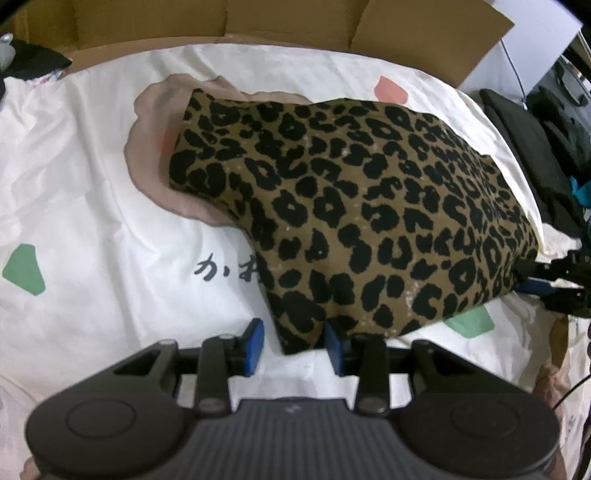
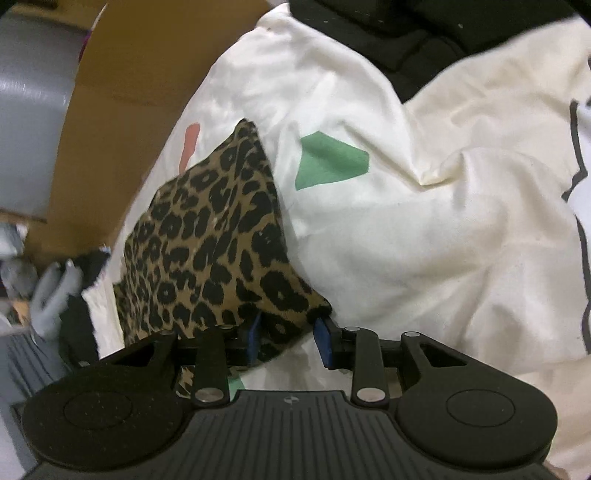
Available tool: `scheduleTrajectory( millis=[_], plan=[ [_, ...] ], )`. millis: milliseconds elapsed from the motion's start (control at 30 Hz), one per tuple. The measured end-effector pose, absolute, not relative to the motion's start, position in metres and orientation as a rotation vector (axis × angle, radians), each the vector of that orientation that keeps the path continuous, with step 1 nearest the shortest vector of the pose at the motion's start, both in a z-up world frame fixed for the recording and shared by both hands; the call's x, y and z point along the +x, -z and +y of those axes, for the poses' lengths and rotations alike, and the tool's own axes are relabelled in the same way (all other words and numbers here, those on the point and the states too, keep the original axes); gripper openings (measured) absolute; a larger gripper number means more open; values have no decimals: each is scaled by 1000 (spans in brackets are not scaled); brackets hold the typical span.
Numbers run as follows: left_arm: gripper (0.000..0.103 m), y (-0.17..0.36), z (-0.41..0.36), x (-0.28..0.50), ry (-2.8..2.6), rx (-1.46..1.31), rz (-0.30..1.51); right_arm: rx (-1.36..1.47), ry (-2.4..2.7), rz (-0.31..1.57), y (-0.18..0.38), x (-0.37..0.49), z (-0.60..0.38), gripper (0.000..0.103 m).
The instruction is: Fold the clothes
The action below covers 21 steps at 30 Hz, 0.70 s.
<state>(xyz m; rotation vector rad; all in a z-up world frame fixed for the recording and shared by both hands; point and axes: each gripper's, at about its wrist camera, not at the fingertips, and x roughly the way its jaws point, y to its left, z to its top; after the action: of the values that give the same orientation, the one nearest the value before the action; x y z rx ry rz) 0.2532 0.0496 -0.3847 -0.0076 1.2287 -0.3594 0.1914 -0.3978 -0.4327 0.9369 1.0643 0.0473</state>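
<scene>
A leopard-print garment [image 1: 369,206] lies on a white sheet [image 1: 92,192] printed with coloured shapes. A pinkish-beige layer [image 1: 147,155] shows from under its far left end. My left gripper [image 1: 294,345] is open at the near edge, with the garment's near corner lying between its blue pads [image 1: 255,341]. My right gripper [image 1: 543,277] is at the garment's right corner. In the right wrist view, that corner of the garment [image 2: 207,236] lies between the right gripper's [image 2: 287,341] blue pads [image 2: 322,341], which stand apart, open.
A cardboard box [image 1: 295,18] runs along the far side of the sheet. Dark clothes and bags [image 1: 546,122] are piled at the right. More dark fabric [image 1: 29,59] sits at the far left corner. Grey and black clothes [image 2: 55,291] lie left of the garment.
</scene>
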Motion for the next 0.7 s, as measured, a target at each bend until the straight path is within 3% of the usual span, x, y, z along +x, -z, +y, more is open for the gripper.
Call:
scheduleTrajectory(
  millis=[67, 233, 333, 433, 700],
  plan=[
    [39, 384, 52, 251, 358, -25, 1223, 943, -52, 1058, 431, 190, -399, 16],
    [39, 386, 56, 247, 362, -67, 1228, 957, -65, 1044, 428, 186, -401, 14],
    [39, 390, 58, 246, 356, -104, 1224, 965, -72, 1035, 426, 184, -403, 18],
    [39, 395, 61, 247, 357, -156, 1215, 1004, -88, 1045, 435, 186, -401, 30],
    [40, 401, 63, 244, 350, -226, 1167, 1073, -90, 1010, 447, 193, -395, 32]
  ],
)
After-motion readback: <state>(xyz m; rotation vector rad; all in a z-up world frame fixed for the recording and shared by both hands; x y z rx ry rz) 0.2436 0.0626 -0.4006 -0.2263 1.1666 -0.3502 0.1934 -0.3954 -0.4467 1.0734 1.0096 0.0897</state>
